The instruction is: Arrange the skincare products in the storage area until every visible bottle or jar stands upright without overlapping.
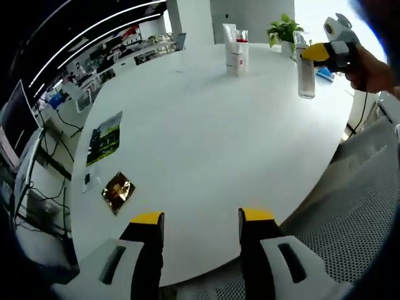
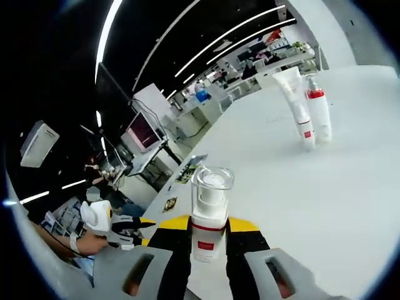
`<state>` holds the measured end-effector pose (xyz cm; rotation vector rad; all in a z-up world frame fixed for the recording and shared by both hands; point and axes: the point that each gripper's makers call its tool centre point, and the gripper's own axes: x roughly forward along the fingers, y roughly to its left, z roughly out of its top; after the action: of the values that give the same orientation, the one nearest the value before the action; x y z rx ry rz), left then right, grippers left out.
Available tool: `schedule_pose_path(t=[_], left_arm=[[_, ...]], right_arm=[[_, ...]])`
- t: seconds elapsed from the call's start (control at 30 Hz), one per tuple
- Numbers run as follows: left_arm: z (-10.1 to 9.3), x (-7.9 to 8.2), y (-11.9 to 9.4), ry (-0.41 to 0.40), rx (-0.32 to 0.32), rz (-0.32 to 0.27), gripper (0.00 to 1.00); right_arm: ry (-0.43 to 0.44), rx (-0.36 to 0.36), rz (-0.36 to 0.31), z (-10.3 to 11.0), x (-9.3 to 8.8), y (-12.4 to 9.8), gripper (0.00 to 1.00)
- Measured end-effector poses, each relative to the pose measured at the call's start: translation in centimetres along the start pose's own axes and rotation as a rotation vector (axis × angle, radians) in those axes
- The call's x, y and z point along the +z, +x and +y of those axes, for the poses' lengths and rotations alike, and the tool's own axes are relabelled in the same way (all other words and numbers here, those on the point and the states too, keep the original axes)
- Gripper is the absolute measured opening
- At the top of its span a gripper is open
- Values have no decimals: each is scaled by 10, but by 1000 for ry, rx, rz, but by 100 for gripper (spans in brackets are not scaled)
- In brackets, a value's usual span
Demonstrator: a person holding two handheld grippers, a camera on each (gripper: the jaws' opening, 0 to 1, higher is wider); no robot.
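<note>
A clear-capped bottle (image 2: 211, 187) with a white body and a red band stands upright between the jaws of my right gripper (image 2: 208, 226), which is shut on it. In the left gripper view the same bottle (image 1: 305, 72) is at the table's far right edge, its base at or just above the surface, with the right gripper (image 1: 330, 53) on its upper part. A white tube (image 2: 295, 103) and a red-capped bottle (image 2: 319, 112) stand upright, side by side, farther along the table; they appear as a pair (image 1: 236, 51) in the left gripper view. My left gripper (image 1: 202, 219) is open over the near table edge.
The round white table (image 1: 206, 144) carries a green leaflet (image 1: 104, 137) and a small gold square (image 1: 118, 190) at its left. A potted plant (image 1: 284, 28) stands at the far edge. A hand (image 1: 375, 72) holds the right gripper. Desks and monitors (image 2: 144, 134) lie beyond the table.
</note>
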<state>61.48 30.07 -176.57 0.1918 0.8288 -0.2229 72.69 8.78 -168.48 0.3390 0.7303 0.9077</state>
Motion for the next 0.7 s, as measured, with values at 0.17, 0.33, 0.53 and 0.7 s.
schedule_pose_path(t=[0.17, 0.33, 0.53, 0.7], left_arm=[[-2, 3, 2, -8, -14, -25, 51], [-6, -5, 6, 5, -33, 11, 52], [-4, -7, 6, -12, -28, 19, 51], [-4, -8, 7, -23, -29, 24, 50]], right_arm=[[-24, -44, 5, -18, 4, 1, 16], [-55, -84, 0, -35, 14, 2, 16], [-104, -132, 0, -58, 28, 3, 16], [-150, -170, -15, -73, 44, 2, 16]])
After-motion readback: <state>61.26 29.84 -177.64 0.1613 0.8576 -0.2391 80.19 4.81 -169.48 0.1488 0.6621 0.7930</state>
